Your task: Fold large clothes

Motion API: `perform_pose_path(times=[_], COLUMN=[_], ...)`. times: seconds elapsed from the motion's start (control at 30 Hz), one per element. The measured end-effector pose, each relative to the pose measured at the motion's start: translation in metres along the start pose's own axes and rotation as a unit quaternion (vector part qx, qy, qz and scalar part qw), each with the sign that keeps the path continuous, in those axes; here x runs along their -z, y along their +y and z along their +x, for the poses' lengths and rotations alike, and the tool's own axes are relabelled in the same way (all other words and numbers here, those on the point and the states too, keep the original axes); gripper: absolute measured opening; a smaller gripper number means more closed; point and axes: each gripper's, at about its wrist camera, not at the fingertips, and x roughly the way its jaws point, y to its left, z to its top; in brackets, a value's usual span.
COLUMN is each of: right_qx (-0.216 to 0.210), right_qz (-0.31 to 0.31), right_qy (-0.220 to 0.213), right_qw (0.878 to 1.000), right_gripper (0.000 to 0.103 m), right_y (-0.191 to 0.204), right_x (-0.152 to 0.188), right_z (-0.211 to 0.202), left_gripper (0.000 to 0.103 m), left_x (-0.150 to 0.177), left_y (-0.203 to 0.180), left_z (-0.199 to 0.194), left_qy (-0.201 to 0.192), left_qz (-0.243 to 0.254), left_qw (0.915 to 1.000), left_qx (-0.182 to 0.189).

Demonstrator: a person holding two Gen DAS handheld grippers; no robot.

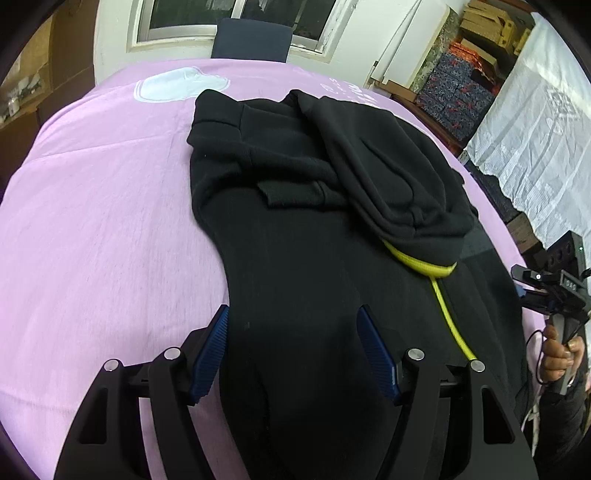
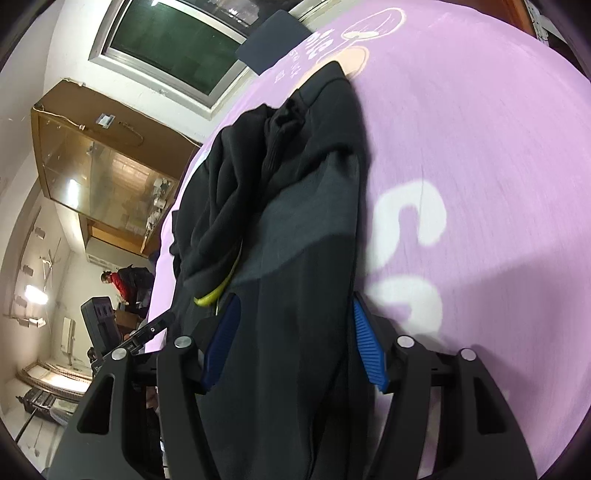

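The left gripper [image 1: 293, 350] had its jaws spread, and there it was, black cloth of the hoodie [image 1: 314, 229] lying between the blue pads [image 1: 208, 354], the left pad riding right at the garment's edge where it met the pink sheet [image 1: 103, 206]. Whether those pads were actually biting the cloth, I could not tell. Over on the other side, the right gripper [image 2: 295, 339] showed the same story: jaws apart, a fold of the hoodie running straight down between them and filling the gap from pad to pad, but a firm pinch was not clear. Out from the jaws, the hoodie stretched lengthwise up the bed towards its far edge, sleeves folded in over the body, a ribbed cuff [image 1: 291, 192] resting across the middle and the hood [image 1: 388, 173] flopped down over the right half. A yellow-green zip line [image 1: 448, 310] ran from under the hood back towards the near edge. The sheet carried large white print [image 2: 410, 229] to the right of the garment. Beyond the bed's far edge stood a dark chair back [image 1: 253, 38] under a window [image 1: 236, 14], and a person's hand [image 1: 559, 354] gripped the right tool's handle at the bed's near right corner.
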Motion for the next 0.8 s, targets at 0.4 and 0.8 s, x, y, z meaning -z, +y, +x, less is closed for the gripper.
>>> perform_pose_path(times=[0.4, 0.8], right_qx=[-0.003, -0.003], right_qz=[0.003, -0.021], right_qy=[0.008, 0.026], right_qw=[1.0, 0.999], right_gripper=[0.06, 0.06], right_y=[0.002, 0.014], right_x=[0.043, 0.111], right_z=[-0.021, -0.049], left_gripper=[0.069, 0.069], left_x=[0.041, 0.099], left_y=[-0.006, -0.019], left_z=[-0.023, -0.054], left_qy=[0.003, 0.011], left_qz=[0.011, 0.025], left_qw=[0.9999, 0.999], left_qx=[-0.002, 0.036])
